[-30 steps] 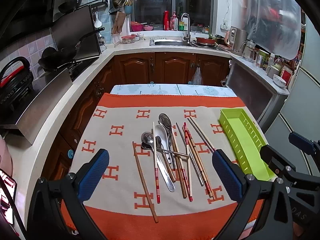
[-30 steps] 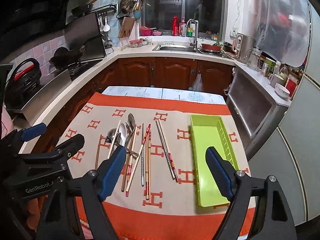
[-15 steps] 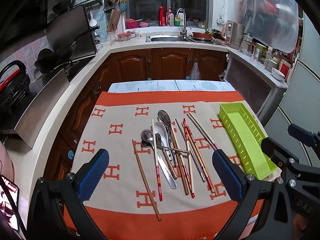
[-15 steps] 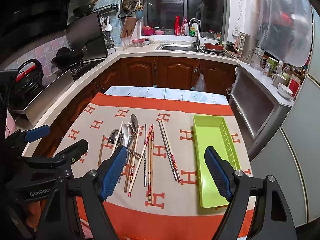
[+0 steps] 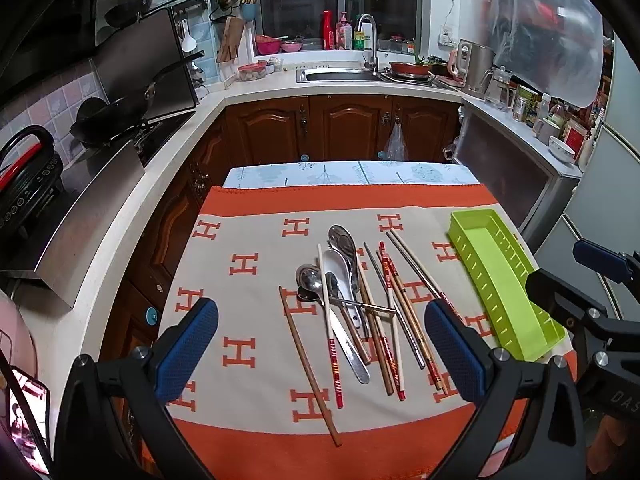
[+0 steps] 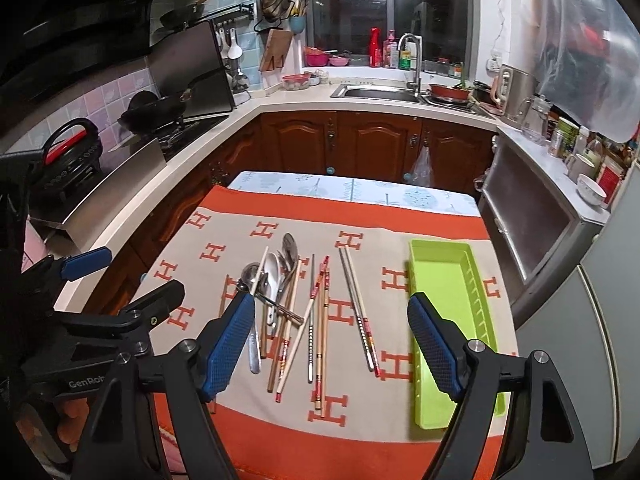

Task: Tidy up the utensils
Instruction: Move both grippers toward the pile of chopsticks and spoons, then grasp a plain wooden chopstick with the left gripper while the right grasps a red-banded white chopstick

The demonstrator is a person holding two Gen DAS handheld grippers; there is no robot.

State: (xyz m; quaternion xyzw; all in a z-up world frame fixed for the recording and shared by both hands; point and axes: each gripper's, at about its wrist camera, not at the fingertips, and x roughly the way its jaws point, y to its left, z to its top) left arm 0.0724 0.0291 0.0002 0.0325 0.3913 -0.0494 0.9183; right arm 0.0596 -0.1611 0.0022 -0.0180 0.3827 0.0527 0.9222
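A heap of utensils lies on the orange and beige cloth: several metal spoons (image 5: 344,248) (image 6: 276,272), a white spoon (image 5: 338,270), and several wooden and metal chopsticks (image 5: 394,312) (image 6: 320,320). One brown chopstick (image 5: 308,364) lies apart at the left. A lime green tray (image 5: 500,280) (image 6: 452,308) stands empty to the right of the heap. My left gripper (image 5: 320,354) is open and empty, held above the near side of the heap. My right gripper (image 6: 332,342) is open and empty, above the chopsticks and the tray's near end.
The cloth-covered table (image 5: 352,200) stands in a kitchen. A counter with a stove and wok (image 5: 116,112) runs along the left, a sink (image 5: 340,76) at the back, a steel cabinet (image 6: 532,224) close to the right. The table's near edge is just below both grippers.
Both grippers have drawn back and risen slightly, so the table looks a little farther away. The utensils and tray have not moved.
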